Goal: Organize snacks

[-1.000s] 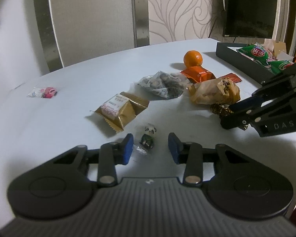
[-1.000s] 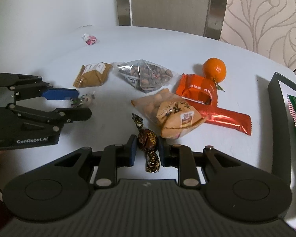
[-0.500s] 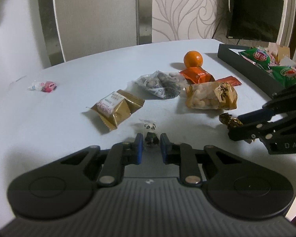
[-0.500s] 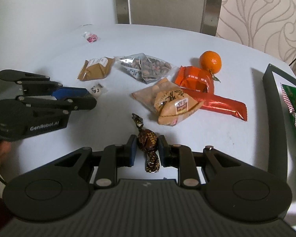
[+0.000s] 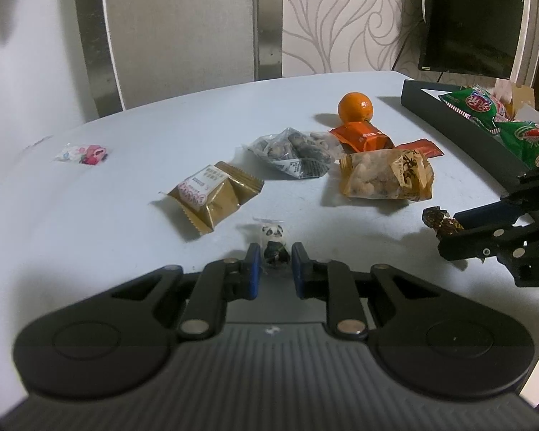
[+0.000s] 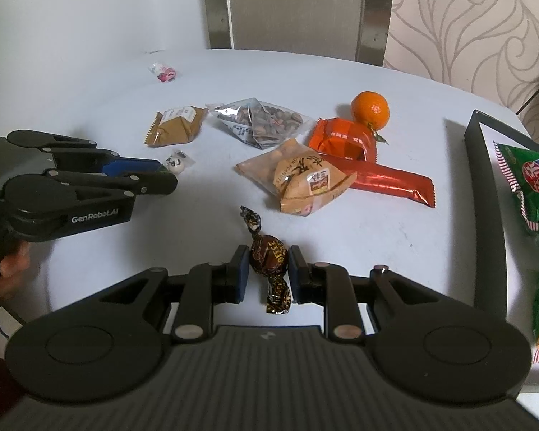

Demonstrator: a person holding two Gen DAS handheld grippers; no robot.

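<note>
While the left gripper (image 5: 273, 264) pinches the small clear-wrapped panda candy (image 5: 273, 239) lying on the pale round table (image 5: 161, 136), head pointing away, the right gripper (image 6: 268, 269) clamps the brown foil-wrapped twist chocolate (image 6: 268, 255), its long axis running along the fingers.

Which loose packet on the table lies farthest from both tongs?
The small pink-and-white candy packet, alone at the table's far left edge, well apart from the clustered snacks.

Panda candy (image 5: 273, 237) is black-and-white in clear wrap between blue pads (image 5: 253, 264); chocolate (image 6: 268, 255) is dark brown foil with gold print. Ahead on the pale blue-white table (image 5: 143, 215): gold-brown pack (image 5: 212, 194) with white-pink label, tan peanut bag (image 5: 386, 176), clear nut bag (image 5: 296, 151), orange (image 5: 355, 107), orange-red wrappers (image 6: 345, 136). Far left, pink-white sweet (image 5: 84, 153); right, black tray (image 5: 460, 133) with green-red bags (image 5: 474, 102).
</note>
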